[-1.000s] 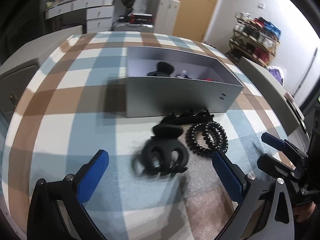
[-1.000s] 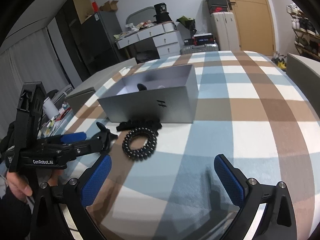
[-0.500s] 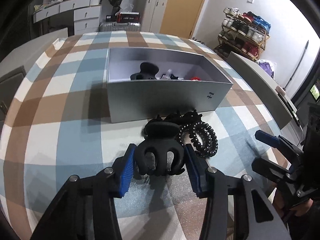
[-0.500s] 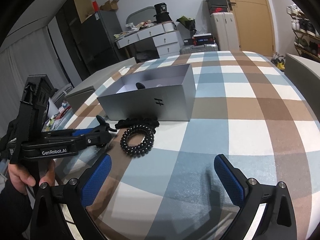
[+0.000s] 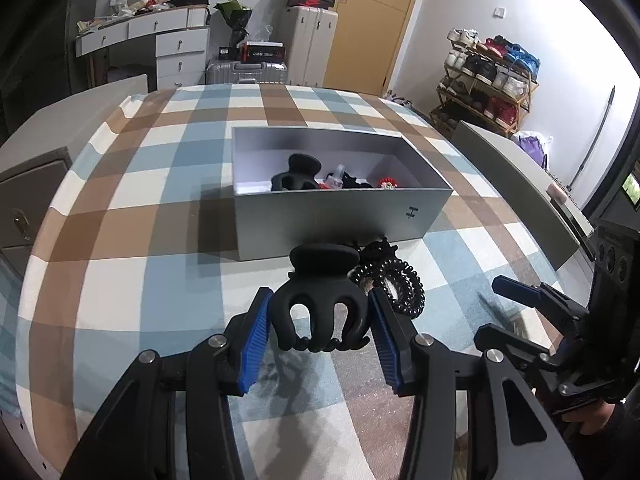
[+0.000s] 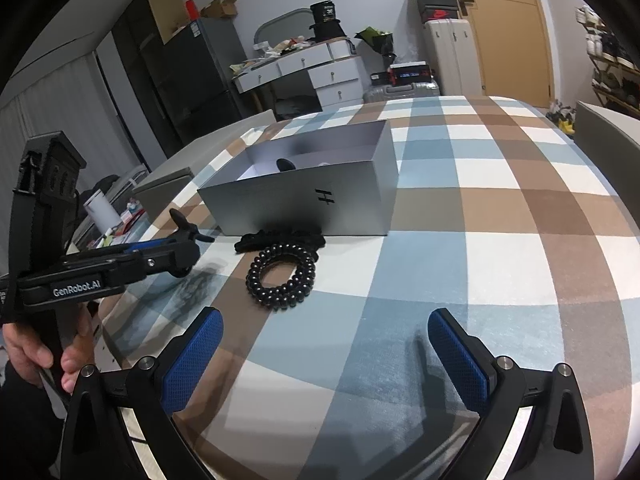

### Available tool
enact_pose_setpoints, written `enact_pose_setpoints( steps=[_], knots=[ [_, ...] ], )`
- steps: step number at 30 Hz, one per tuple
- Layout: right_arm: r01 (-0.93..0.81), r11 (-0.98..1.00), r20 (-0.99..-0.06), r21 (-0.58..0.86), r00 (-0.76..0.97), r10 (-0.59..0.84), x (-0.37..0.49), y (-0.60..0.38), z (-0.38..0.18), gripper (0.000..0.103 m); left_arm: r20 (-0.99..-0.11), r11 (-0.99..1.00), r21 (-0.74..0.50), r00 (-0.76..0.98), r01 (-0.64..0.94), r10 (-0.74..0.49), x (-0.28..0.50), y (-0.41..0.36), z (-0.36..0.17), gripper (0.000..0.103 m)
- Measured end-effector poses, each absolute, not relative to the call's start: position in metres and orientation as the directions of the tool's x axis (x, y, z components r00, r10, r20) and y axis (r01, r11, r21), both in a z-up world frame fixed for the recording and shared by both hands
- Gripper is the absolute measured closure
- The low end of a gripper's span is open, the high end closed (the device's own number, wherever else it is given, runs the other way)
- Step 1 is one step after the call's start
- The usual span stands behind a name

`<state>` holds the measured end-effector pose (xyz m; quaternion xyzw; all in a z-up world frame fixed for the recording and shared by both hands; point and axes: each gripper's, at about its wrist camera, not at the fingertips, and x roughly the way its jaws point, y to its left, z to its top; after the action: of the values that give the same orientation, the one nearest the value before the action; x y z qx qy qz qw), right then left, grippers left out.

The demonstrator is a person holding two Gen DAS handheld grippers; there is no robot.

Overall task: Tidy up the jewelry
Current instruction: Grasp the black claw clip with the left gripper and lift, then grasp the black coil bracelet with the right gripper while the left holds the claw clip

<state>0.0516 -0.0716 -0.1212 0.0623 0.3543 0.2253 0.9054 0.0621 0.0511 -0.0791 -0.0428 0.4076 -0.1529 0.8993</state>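
Note:
My left gripper (image 5: 320, 302) is shut on a black hair claw clip (image 5: 324, 304), blue pads pressing both its sides; its shadow falls on the cloth below. In the right wrist view the left gripper (image 6: 176, 246) holds it at the left. Just beyond lie a black spiral hair tie (image 5: 404, 284) (image 6: 282, 276) and a black scrunchie (image 5: 378, 250) (image 6: 280, 238), against the open grey box (image 5: 340, 216) (image 6: 304, 204). The box holds another black claw clip (image 5: 296, 174) and small red pieces (image 5: 386, 182). My right gripper (image 6: 324, 344) (image 5: 496, 308) stands open over the cloth, nothing between its fingers.
A blue, brown and white checked cloth (image 6: 500, 240) covers the table. Grey chair backs (image 5: 516, 176) stand at its right and left edges. A person's hand (image 6: 36, 352) grips the left tool's handle. A white cup (image 6: 100, 212) and clutter sit past the table's left edge.
The left gripper's jaws closed from wide open onto the claw clip, which now sits higher, off the cloth. The right gripper kept still and open.

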Motion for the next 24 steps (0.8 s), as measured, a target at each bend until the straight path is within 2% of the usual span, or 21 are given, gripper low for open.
enact_pose_setpoints(
  steps=[16,24],
  knots=[
    [-0.426,0.872,-0.639,0.241,0.606,0.474,0.073,-0.033,-0.117,0.001,-0.703,0.954,-0.245,0.646,0.173,-0.297,0.043,0.084,-0.081,0.061],
    [-0.448,0.871,-0.670,0.201,0.586,0.456,0.087,-0.016,-0.117,0.011,-0.701,0.954,-0.260,0.651,0.147,-0.291,0.036,0.098,-0.084,0.061]
  ],
)
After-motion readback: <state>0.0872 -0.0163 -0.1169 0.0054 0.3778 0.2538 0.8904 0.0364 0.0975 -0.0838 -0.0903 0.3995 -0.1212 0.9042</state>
